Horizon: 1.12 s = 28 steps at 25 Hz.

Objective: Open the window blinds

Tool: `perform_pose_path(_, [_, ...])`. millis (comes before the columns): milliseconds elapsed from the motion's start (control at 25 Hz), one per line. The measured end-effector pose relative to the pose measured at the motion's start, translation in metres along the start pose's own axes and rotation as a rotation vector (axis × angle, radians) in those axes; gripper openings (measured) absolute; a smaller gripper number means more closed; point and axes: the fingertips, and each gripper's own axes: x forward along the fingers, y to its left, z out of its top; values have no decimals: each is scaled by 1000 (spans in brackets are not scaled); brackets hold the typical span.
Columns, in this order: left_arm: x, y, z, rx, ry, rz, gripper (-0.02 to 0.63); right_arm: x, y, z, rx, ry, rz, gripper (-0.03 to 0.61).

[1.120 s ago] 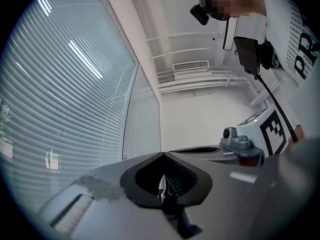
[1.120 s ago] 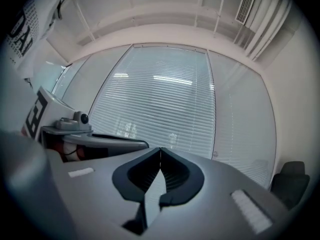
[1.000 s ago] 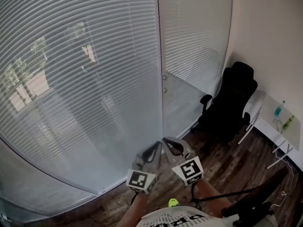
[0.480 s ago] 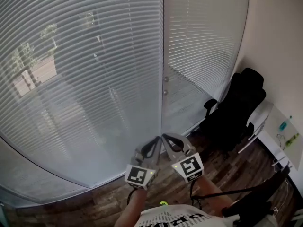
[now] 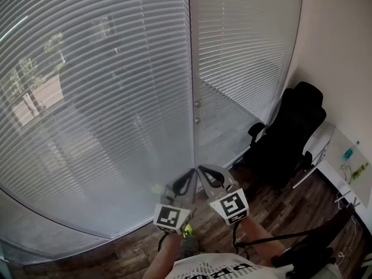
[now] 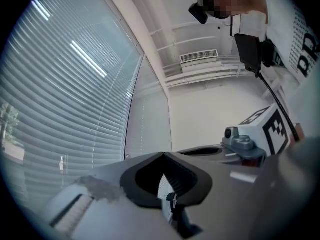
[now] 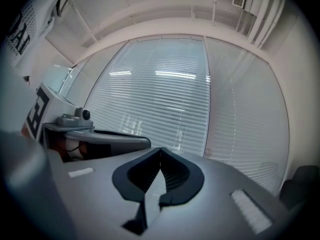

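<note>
You've stepped closer since a second ago, left gripper (image 5: 190,178) and right gripper (image 5: 202,172) both pinched shut and empty, window blinds (image 5: 116,97) still down ahead of the tips: approach step, next find the tilt control near the mullion (image 5: 190,86), no containers around.

The dark wood-plank floor (image 5: 279,205) carries a black office chair (image 5: 288,132) at the far right. Just right of the chair stands a white bench (image 5: 335,157) on thin legs.

Head cam looks down at blinds (image 5: 104,109); both gripper cams face blinds too, along jaws.
</note>
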Motion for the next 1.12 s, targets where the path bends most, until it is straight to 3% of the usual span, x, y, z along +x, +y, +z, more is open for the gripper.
perform_pose_path(720, [78,99,-33,10,6,-63,-8,115,-63,-22,33,12,-47,9])
perform_pose_path(1120, [102,146,-25,9,-12,-96,-8,165,-79,-15,-1,27,-76,9])
